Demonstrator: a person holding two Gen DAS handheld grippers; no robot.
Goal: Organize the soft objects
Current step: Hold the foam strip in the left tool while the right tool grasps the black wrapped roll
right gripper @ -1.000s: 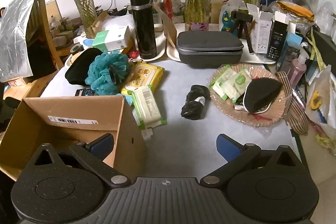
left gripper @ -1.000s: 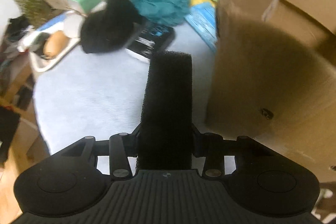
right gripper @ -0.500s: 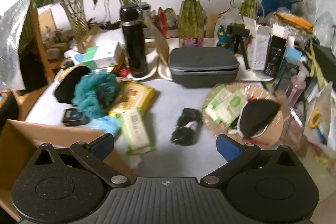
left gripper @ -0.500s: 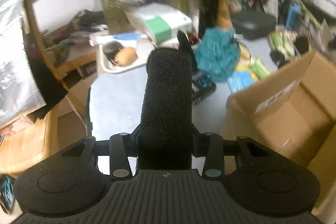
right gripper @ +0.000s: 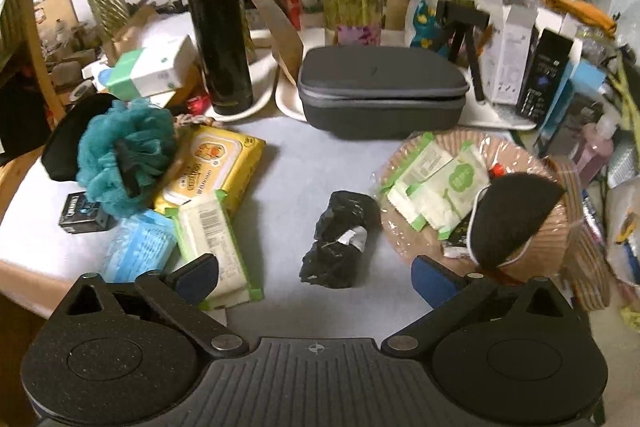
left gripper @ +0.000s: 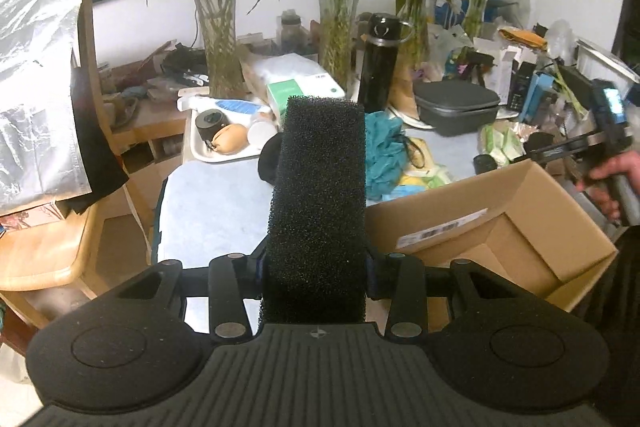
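Quick tally of the table (right gripper: pixel 288 163): one black foam block (left gripper: pixel 320 195), one cardboard box (left gripper: pixel 500 227), one teal loofah (right gripper: pixel 124 155), one black flask (right gripper: pixel 218 31), one grey zip case (right gripper: pixel 380 87), one black bag roll (right gripper: pixel 340 239), plus three glass vases of bamboo (left gripper: pixel 336 23).

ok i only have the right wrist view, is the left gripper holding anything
Observer: Yes, the left gripper is shut on a black foam block.
Operator: where's the box from there
Observer: The open cardboard box sits to the block's right, apparently empty.
Operator: anything left of the table
Observer: A wooden chair draped with silvery plastic sheet.
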